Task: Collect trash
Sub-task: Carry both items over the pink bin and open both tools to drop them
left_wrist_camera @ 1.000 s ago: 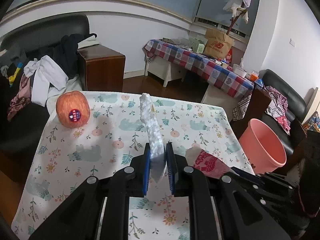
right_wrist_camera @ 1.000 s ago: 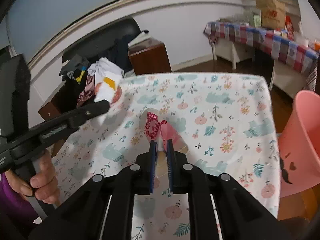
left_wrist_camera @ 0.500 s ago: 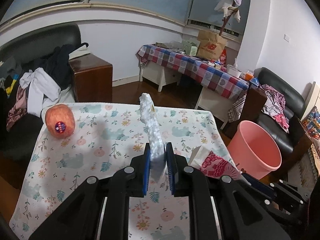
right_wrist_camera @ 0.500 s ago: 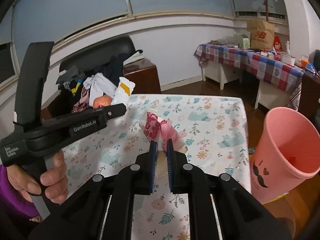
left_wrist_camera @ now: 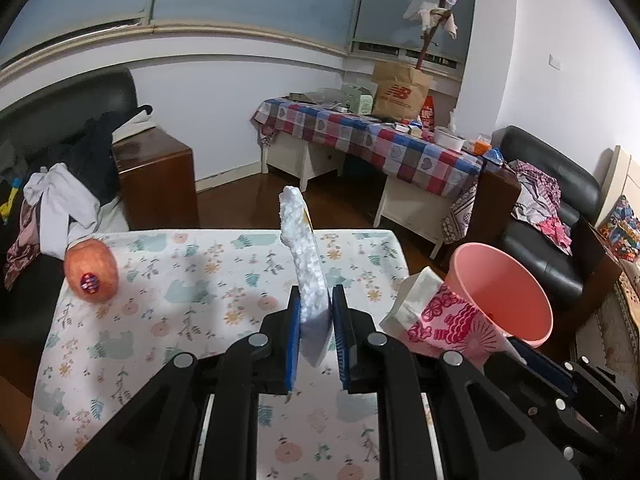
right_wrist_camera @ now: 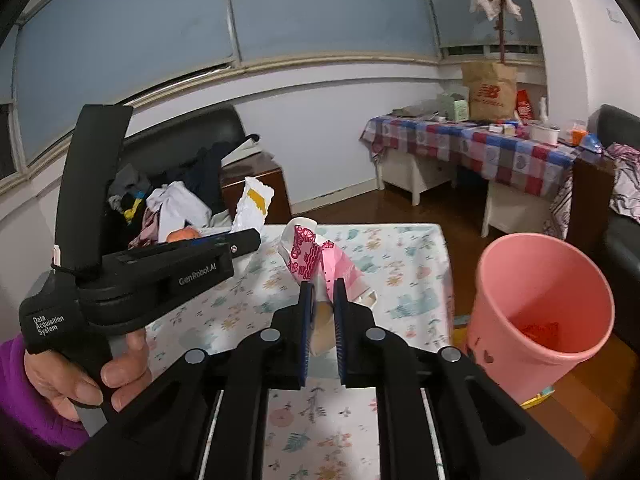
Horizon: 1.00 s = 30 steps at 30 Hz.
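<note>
While the floral-print table (left_wrist_camera: 168,320) stretches out below both grippers, two pieces of trash are seen held up above it and not yet binned. At the table's right edge a pink plastic bin (right_wrist_camera: 544,312) is stood on the wooden floor, smooth-walled and flared, with a heart and moustache printed on its side; something red and crumpled is already seen at its bottom, so part of the collecting is judged done. What is left, by the look of it: both held pieces are to be carried over the rim and dropped. A round, reddish apple (left_wrist_camera: 91,276) with a sticker is left on the table's far left corner, and whether it counts as trash cannot be told. Between the blue pads of the left gripper (left_wrist_camera: 315,344) a white wrapper (left_wrist_camera: 304,256) is clamped, crinkled and stiff, standing upright edge-on, a yellow patch shown on its face in the right wrist view. By the right gripper (right_wrist_camera: 323,332) a pink-and-white packet (right_wrist_camera: 316,256) is pinched, glossy and creased, printed with red patterns, its pale lower end caught between the nearly closed pads. Both pieces are held near the bin, not over it.
</note>
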Available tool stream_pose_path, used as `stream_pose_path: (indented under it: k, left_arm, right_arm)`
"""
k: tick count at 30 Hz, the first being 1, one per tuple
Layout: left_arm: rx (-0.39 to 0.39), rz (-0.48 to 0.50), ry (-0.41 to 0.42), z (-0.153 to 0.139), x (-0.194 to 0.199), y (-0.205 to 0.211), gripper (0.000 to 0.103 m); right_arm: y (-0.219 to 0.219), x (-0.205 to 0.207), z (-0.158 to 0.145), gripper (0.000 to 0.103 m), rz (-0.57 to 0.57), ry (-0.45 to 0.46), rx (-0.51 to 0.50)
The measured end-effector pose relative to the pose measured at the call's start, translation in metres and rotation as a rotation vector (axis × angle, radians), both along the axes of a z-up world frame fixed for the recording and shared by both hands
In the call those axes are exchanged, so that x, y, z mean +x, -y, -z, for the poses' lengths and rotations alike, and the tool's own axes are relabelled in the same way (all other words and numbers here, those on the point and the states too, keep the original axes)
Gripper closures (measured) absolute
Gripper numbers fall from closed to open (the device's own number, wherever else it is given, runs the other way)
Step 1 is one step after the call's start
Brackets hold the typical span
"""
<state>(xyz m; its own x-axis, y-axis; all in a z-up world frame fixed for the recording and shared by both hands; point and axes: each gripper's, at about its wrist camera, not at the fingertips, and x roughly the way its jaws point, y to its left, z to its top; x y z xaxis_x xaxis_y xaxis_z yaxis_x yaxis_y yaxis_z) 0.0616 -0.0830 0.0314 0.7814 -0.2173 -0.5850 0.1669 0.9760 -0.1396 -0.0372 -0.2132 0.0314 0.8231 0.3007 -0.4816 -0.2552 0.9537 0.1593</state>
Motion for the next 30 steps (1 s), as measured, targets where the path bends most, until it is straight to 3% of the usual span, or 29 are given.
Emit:
stream_pose_path:
  k: [30]
  left_arm:
    - [0.051,0.286,0.033,0.005,0.021,0.162,0.089]
  right_arm:
    - [0.154,0.007,0.011,0.092,0.402,0.032,0.059]
